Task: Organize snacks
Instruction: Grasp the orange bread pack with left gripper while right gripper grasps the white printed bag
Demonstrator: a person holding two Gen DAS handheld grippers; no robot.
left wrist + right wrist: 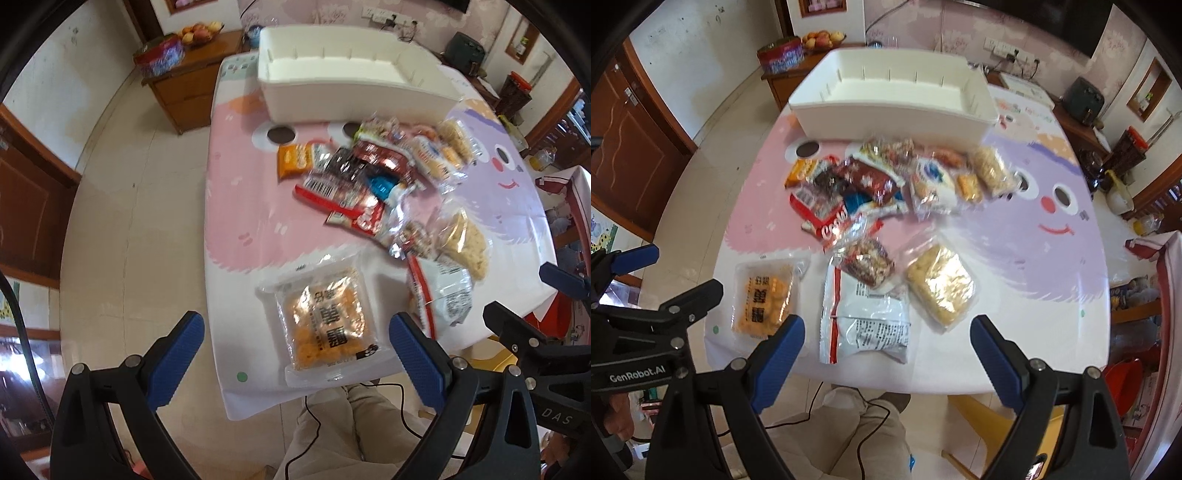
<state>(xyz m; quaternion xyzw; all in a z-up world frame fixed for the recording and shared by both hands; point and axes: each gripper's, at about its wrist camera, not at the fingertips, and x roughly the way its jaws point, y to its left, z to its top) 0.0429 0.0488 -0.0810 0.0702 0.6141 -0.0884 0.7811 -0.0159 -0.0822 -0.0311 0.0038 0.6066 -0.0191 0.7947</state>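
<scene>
Above the table's (1015, 332) near edge, both grippers are hovering with fingers spread wide, gripping nothing: left gripper (295, 343) over an orange packet (325, 321), right gripper (886, 339) over a white packet (868, 325). Beyond, snacks (882, 184) are lying heaped before an empty white bin (886, 118).

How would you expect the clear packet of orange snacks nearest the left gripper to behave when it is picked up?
The orange snack packet lies flat in glossy clear film, so it is probably light and slippery. Its loose sealed edges would likely flop, and the pieces inside may crush if the left gripper squeezes hard.
</scene>
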